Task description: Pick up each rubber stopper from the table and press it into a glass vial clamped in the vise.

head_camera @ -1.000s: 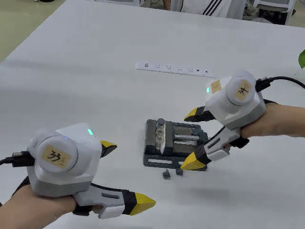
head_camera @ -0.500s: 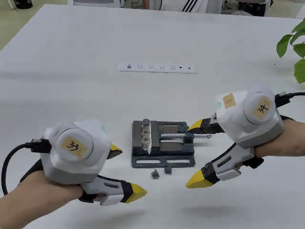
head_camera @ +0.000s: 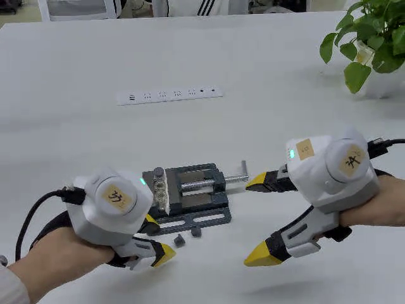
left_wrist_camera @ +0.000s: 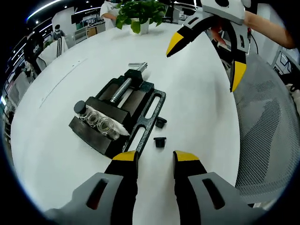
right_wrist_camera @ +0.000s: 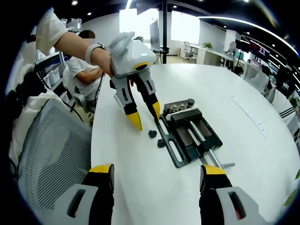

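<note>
- My left gripper (left_wrist_camera: 154, 157) has its jaws parted and empty, tips just short of the near stopper (left_wrist_camera: 160, 141).
- A second stopper (left_wrist_camera: 161, 123) lies beside the vise (left_wrist_camera: 139, 96).
- The vise clamps a row of glass vials (left_wrist_camera: 97, 119).
- My right gripper (left_wrist_camera: 205, 61) hangs beyond, jaws wide apart.

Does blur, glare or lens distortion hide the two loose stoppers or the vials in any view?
Head view: sharp, even light, faint shadows on the table; stoppers small but clear. Left gripper view: fisheye curves the table edge, vials in the vise are crisp. Right gripper view: bright backlight at top, work readable.

Bright, even light; fisheye-warped edges
</note>
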### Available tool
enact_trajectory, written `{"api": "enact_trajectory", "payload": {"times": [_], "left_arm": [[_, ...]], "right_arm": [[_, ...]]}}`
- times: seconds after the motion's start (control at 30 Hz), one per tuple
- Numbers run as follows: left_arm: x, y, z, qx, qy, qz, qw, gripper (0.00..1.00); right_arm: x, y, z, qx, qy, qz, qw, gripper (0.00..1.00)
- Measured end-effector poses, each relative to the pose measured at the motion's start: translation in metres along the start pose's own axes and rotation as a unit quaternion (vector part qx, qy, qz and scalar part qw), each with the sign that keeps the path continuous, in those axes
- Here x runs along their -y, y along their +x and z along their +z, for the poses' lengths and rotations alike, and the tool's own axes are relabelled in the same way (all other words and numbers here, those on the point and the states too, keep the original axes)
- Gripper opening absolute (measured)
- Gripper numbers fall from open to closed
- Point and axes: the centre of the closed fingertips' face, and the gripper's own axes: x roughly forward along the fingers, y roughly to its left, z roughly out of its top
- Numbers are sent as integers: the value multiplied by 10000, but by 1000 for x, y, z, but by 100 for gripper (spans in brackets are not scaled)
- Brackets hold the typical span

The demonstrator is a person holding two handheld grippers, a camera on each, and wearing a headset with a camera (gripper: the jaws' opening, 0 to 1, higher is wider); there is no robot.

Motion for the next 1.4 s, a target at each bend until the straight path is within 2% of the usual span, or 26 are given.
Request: {"api": "enact_trajectory", "payload": {"times": [0.13, 0.27, 0.37, 0.47, 0.53, 0.77, 1.1, 1.2, 1.27, 1.3, 1.37, 1.4], "left_arm": [[6, 7, 5, -83, -48, -98, 9999, 20], [3, 9, 6, -156, -9, -64, 9999, 16], [5, 12, 7, -243, 26, -83, 9997, 12], [6, 14, 6, -373, 56, -109, 9992, 12], [9, 15, 8, -382, 35, -145, 9992, 10], [7, 19, 9, -493, 73, -166, 9986, 7], [5, 20, 6, -564, -177, -240, 9980, 6], [6, 20, 5, -526, -183, -258, 9981, 5], [8, 18, 8, -342, -63, -318, 9989, 5], [7, 16, 9, -268, -149, -282, 9991, 5], [4, 11, 17, 56, -162, -281, 9995, 5], [1, 8, 16, 24, -214, -224, 9995, 5]], "right_arm": [[-2, -4, -4, 39, 84, -55, 9999, 72], [-2, -7, -7, 114, 175, -90, 9997, 72], [-3, -9, -9, 162, 243, -134, 9995, 72], [-3, -11, -12, 197, 313, -175, 9992, 71], [-2, -11, -14, 211, 344, -192, 9990, 71], [0, -13, -19, 230, 431, -238, 9985, 70], [0, -13, -20, 244, 491, -268, 9981, 69], [-4, -11, -16, 272, 460, -230, 9983, 69], [-6, -10, -14, 286, 443, -192, 9984, 69], [-8, -10, -12, 294, 401, -164, 9986, 68], [-9, -10, -9, 286, 332, -146, 9989, 68], [-10, -11, -7, 284, 298, -128, 9991, 68]]}}
